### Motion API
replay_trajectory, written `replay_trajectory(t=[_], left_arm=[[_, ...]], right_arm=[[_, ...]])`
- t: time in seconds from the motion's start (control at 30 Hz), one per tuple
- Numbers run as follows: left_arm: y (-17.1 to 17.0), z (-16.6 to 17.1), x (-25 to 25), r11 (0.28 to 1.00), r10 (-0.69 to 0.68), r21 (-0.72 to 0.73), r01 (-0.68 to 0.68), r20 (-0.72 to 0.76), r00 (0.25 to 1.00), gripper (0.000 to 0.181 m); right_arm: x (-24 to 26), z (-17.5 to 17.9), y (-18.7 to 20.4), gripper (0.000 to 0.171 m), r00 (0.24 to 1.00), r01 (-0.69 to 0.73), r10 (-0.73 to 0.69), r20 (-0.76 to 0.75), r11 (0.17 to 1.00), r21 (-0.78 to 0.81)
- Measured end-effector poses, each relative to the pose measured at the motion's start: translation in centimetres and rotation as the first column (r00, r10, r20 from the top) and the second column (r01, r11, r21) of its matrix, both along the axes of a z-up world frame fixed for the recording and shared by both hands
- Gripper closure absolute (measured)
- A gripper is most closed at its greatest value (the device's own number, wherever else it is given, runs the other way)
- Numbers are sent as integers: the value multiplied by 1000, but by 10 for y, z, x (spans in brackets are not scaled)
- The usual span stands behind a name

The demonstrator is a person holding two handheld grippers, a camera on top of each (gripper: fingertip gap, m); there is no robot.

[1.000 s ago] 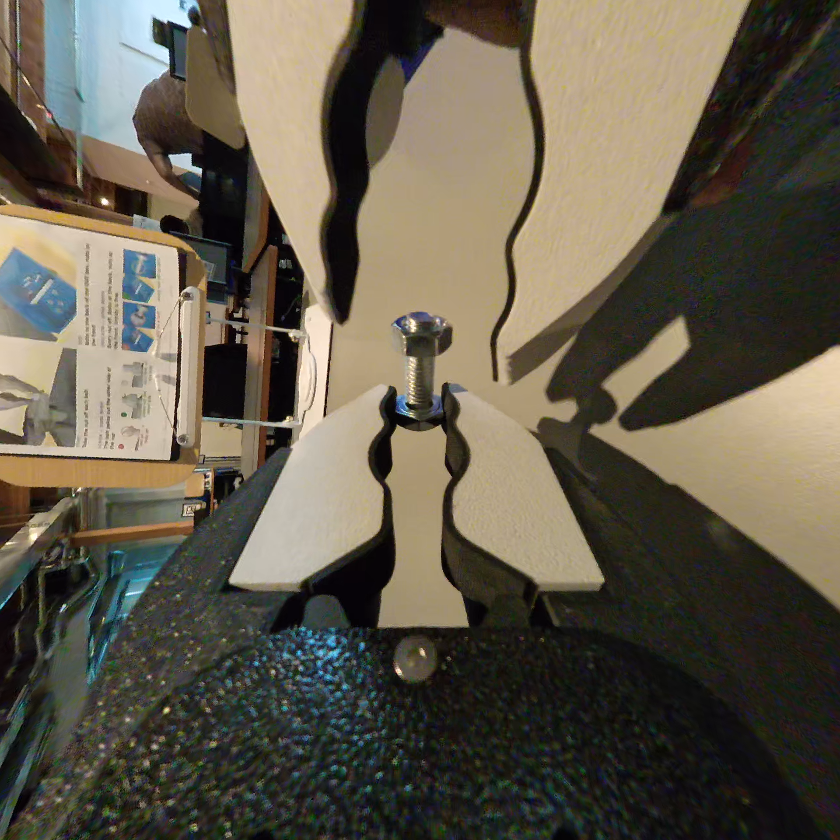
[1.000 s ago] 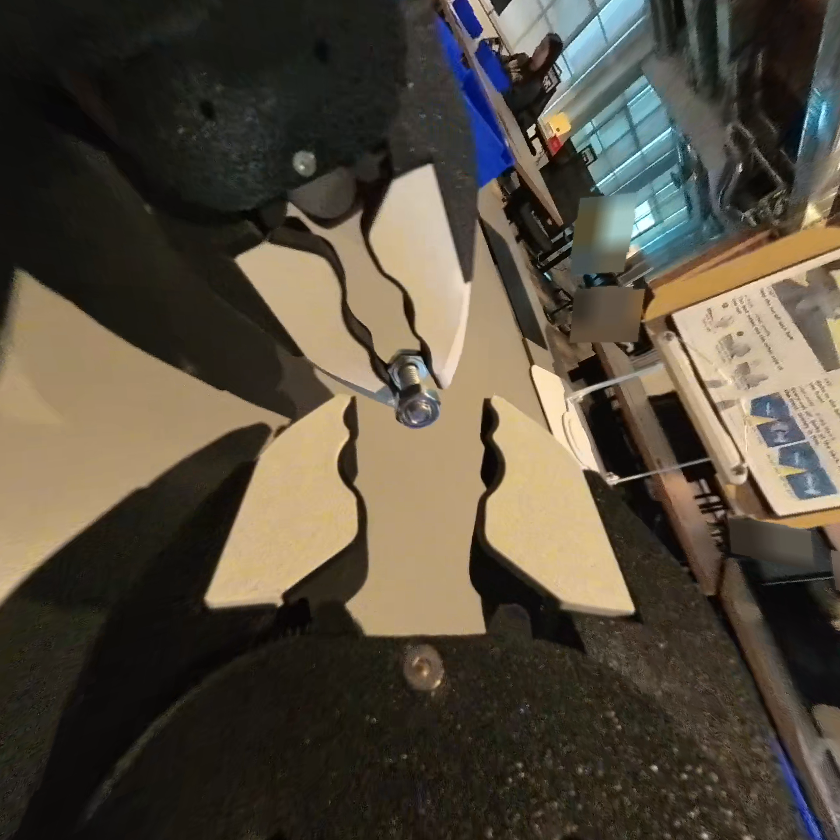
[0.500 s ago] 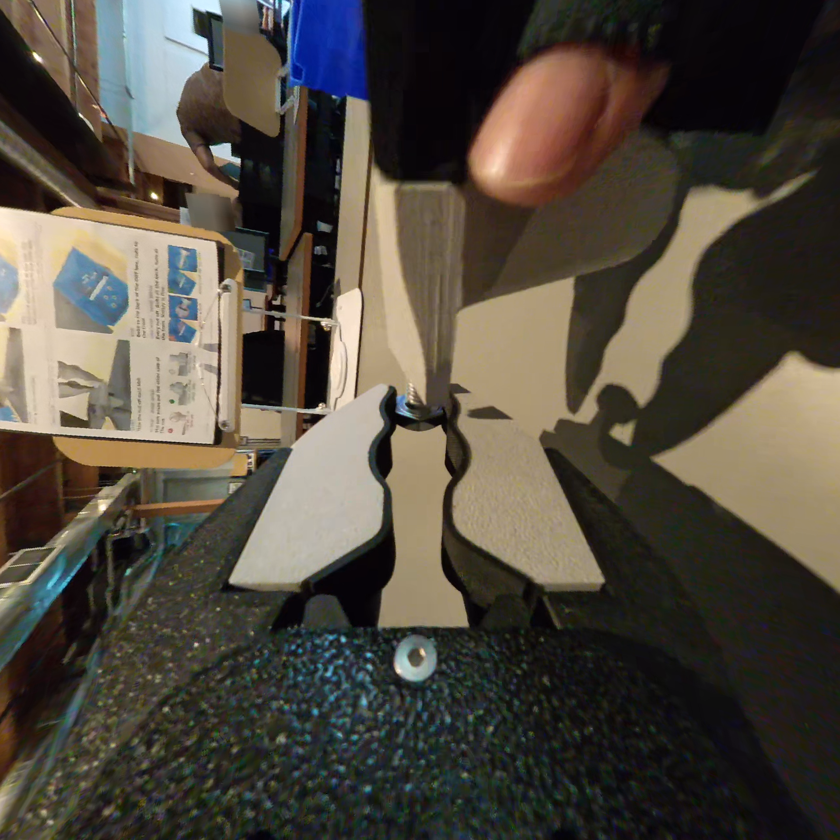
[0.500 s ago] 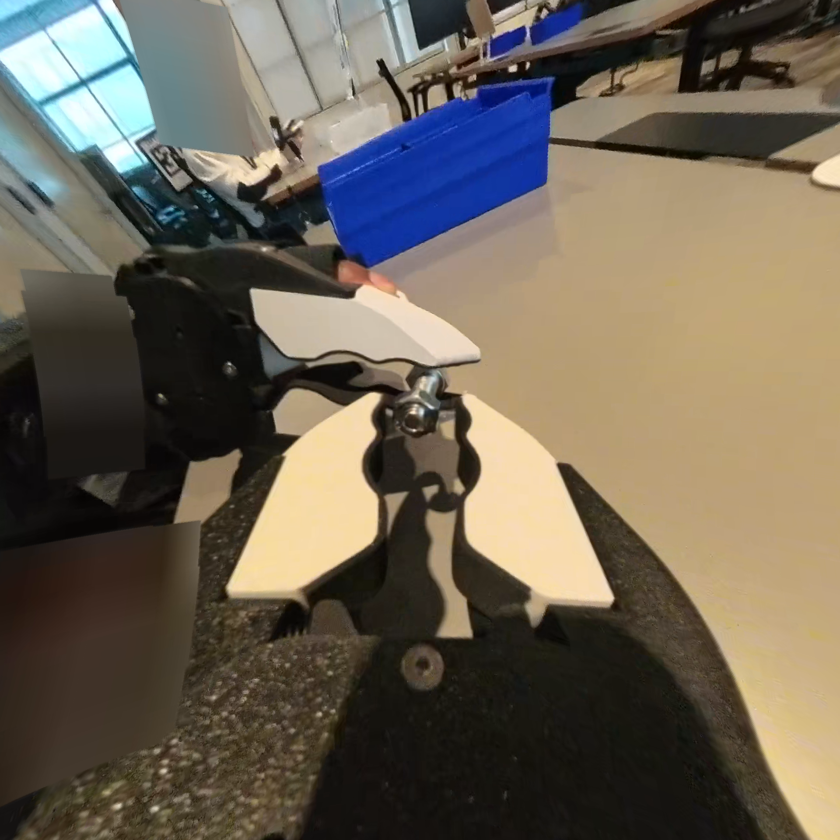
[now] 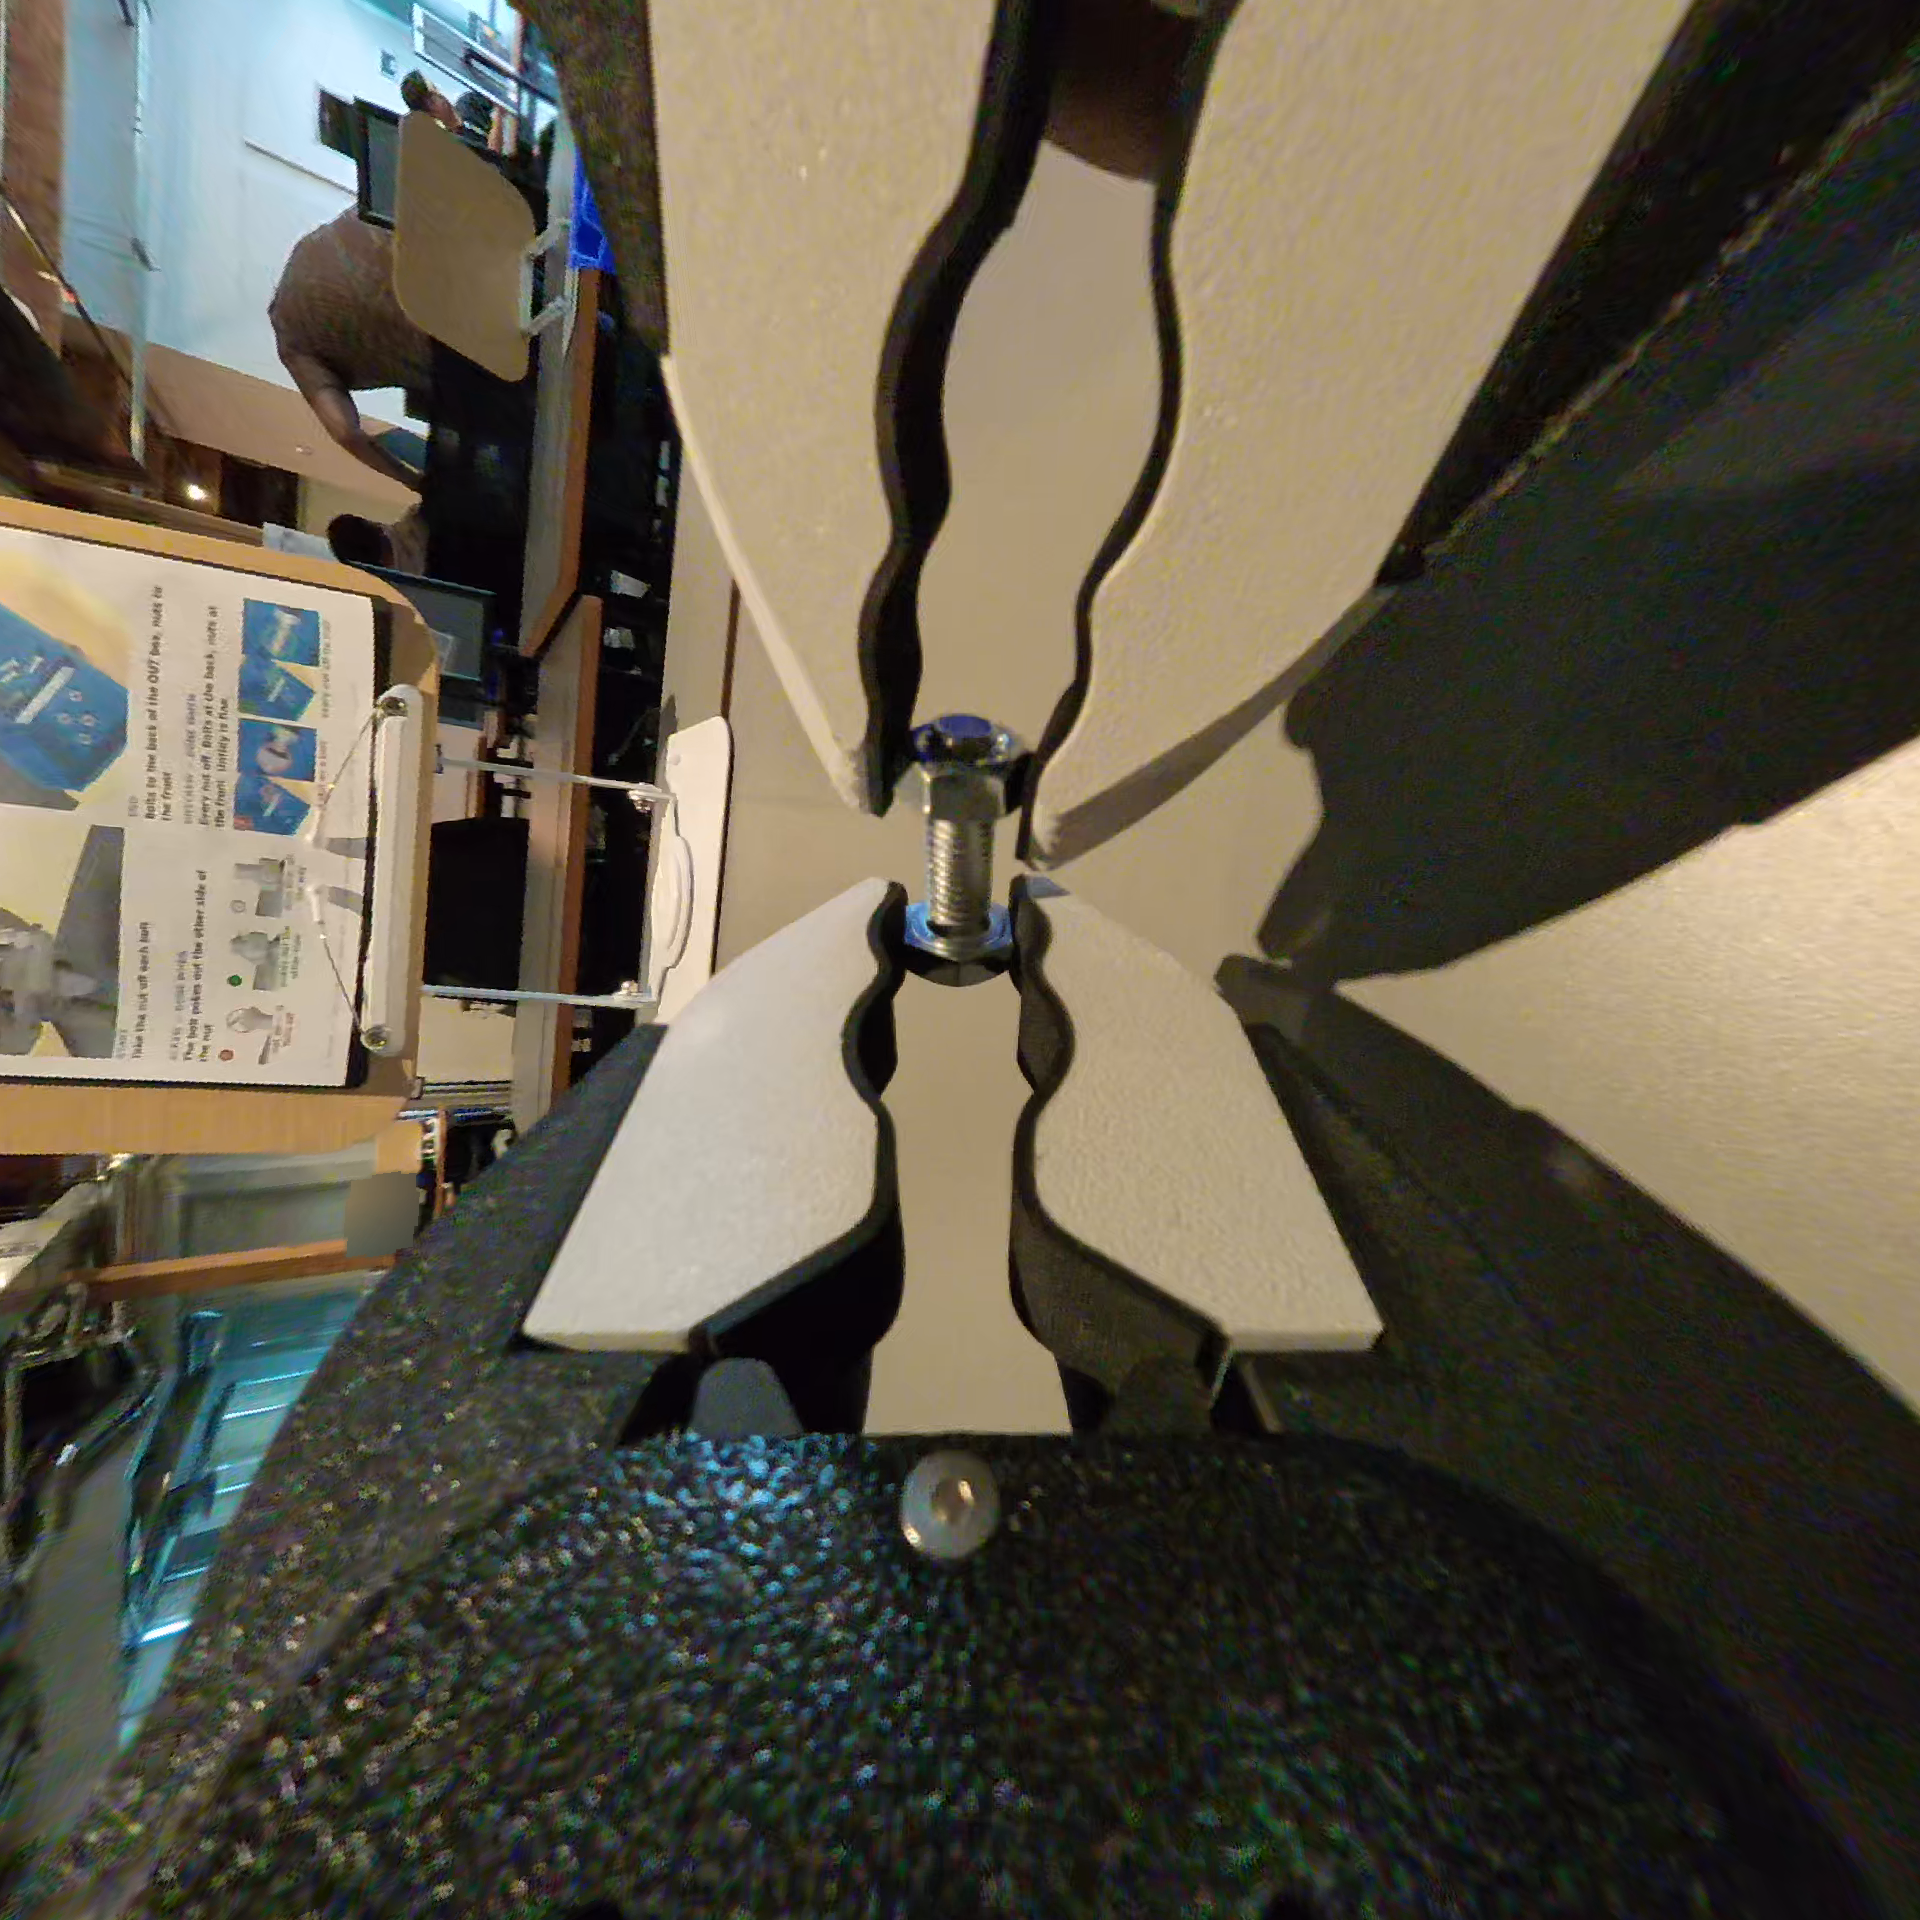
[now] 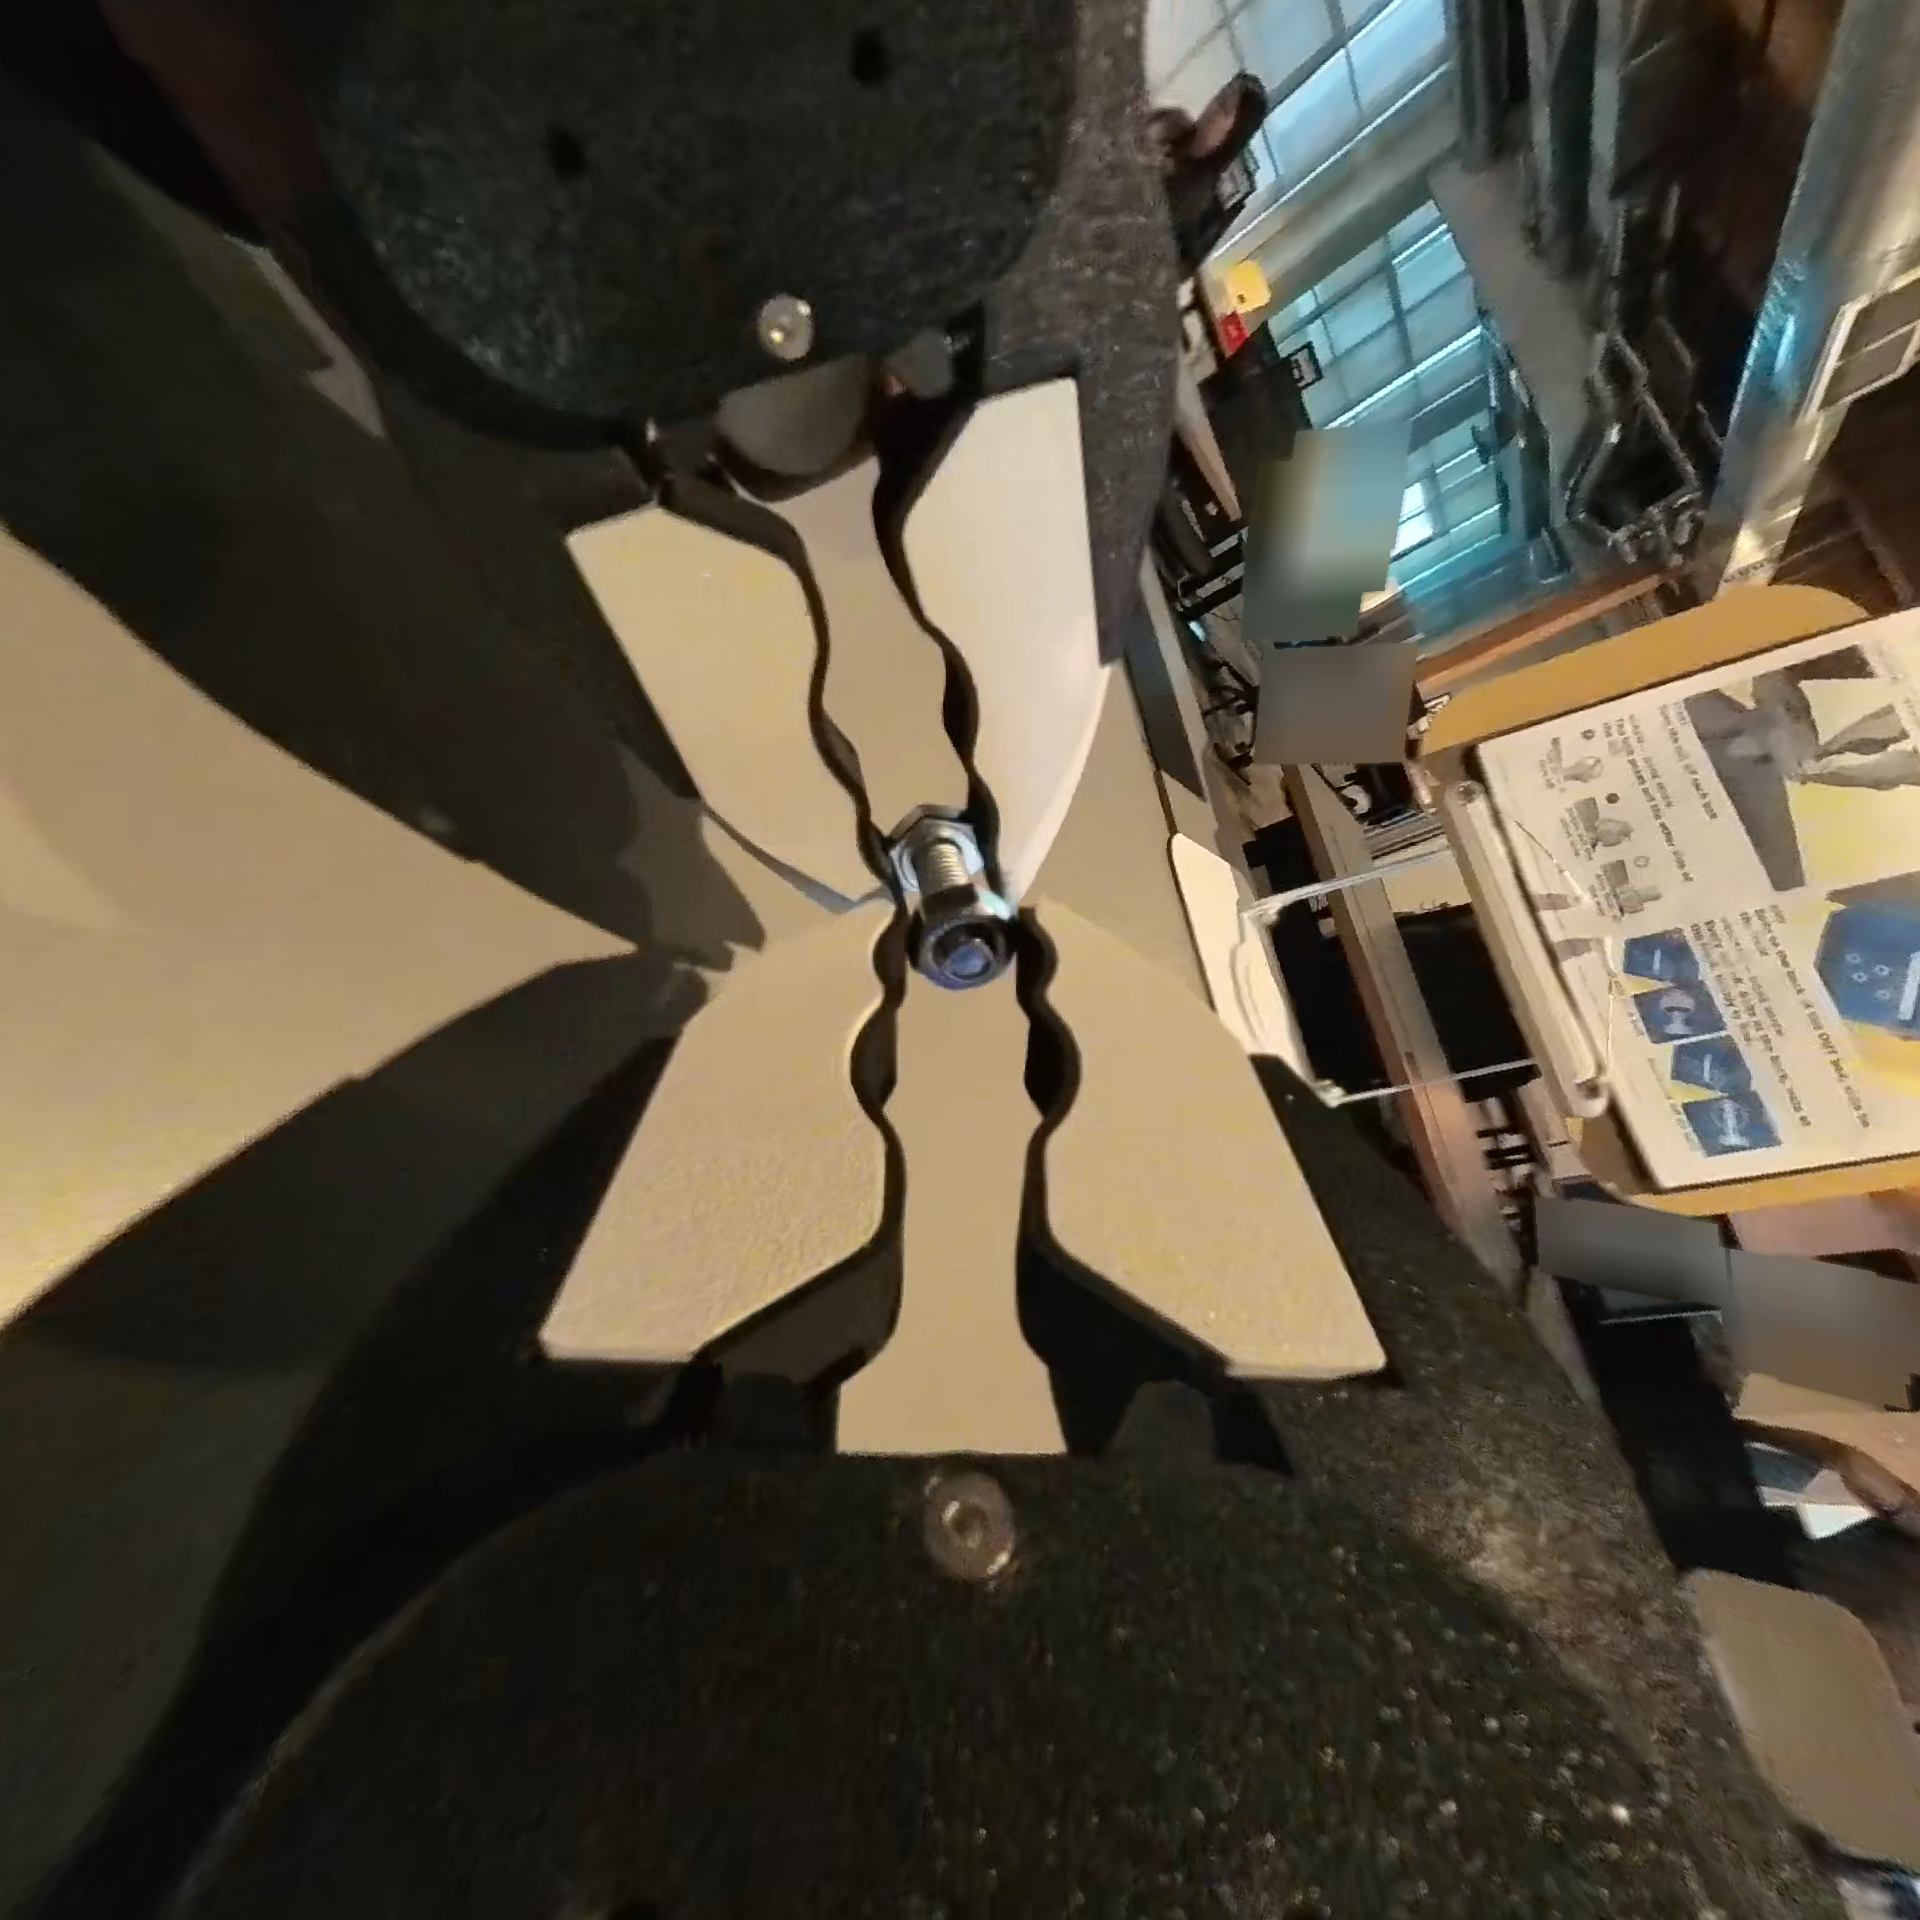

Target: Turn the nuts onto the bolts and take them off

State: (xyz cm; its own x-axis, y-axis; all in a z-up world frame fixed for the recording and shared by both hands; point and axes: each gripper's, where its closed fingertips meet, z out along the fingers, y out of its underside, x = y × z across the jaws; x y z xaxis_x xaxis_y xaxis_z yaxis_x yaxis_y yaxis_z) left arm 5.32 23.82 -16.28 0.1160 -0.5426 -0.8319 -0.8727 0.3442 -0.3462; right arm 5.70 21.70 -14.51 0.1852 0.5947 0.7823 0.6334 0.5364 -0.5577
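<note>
A silver bolt [image 5: 958, 847] with a nut [image 5: 954, 933] on its thread is held in the air between the two grippers, above the beige table [image 5: 1558, 987]. My left gripper [image 5: 954, 904] is shut on the nut. My right gripper [image 5: 951, 800] comes in from the top of the left wrist view and is shut on the bolt's hex head [image 5: 961, 753]. In the right wrist view my right gripper [image 6: 961, 930] holds the bolt head [image 6: 961, 956], and the left gripper [image 6: 930, 842] holds the nut [image 6: 930, 831] opposite. The two grippers face each other tip to tip.
An instruction sheet on a cardboard board [image 5: 187, 831] stands behind a clear plastic holder [image 5: 540, 894] at the table's far edge; it also shows in the right wrist view [image 6: 1714, 914]. A person [image 5: 343, 343] stands far behind. Desks and windows [image 6: 1403, 312] lie beyond.
A second ago my right gripper was open, just off the bolt head. It closed around the head, rolled about a quarter turn, and has rolled back, shut on it. The left gripper kept the nut.
</note>
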Motion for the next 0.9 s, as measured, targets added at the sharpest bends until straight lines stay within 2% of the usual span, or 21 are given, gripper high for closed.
replay_trajectory(t=[0.07,0.13,0.2,0.27,0.33,0.4,0.43,0.5,0.57,0.63,0.73,0.8,0.87,0.9], left_arm=[[2,3,-2,1000,14,29,-13,-6,1000,162],[4,4,-5,997,35,66,-33,-30,999,163],[6,6,-8,993,59,109,-52,-55,997,163],[7,8,-9,990,72,126,-64,-58,996,163],[8,8,-8,992,74,105,-70,-37,997,163],[9,8,-9,993,83,91,-80,-24,996,163],[9,8,-10,993,84,80,-83,-17,996,163],[10,7,-11,996,81,47,-81,5,997,163],[10,6,-12,997,79,19,-80,22,997,163],[9,5,-11,998,69,-2,-69,29,997,163],[5,1,-6,999,41,-20,-40,22,999,163],[2,0,-3,1000,20,-11,-20,6,1000,162],[-1,-2,0,1000,1,-4,-1,-6,1000,163],[0,-2,0,1000,3,-1,-3,-16,1000,162]], right_arm=[[0,0,2,151,999,25,-29,-44,995,-100],[-3,0,3,151,987,32,-78,-141,953,-302],[-6,0,3,152,956,-16,-145,-256,842,-539],[-8,1,1,152,907,-140,-199,-370,687,-713],[-9,5,-1,151,860,-276,-228,-457,546,-791],[-8,6,-1,139,849,-332,-211,-485,502,-799],[-7,4,1,131,864,-310,-188,-467,532,-788],[-1,1,7,124,912,-202,-125,-390,692,-693],[8,4,14,118,954,-71,-85,-287,868,-492],[11,9,14,120,982,-7,-43,-186,966,-260],[9,10,8,130,999,18,-18,-50,1000,-10],[5,5,5,136,1000,14,-14,-6,1000,22],[1,0,-1,150,1000,-14,14,-4,1000,-8],[-1,0,-3,151,1000,-21,21,-9,999,-26]])
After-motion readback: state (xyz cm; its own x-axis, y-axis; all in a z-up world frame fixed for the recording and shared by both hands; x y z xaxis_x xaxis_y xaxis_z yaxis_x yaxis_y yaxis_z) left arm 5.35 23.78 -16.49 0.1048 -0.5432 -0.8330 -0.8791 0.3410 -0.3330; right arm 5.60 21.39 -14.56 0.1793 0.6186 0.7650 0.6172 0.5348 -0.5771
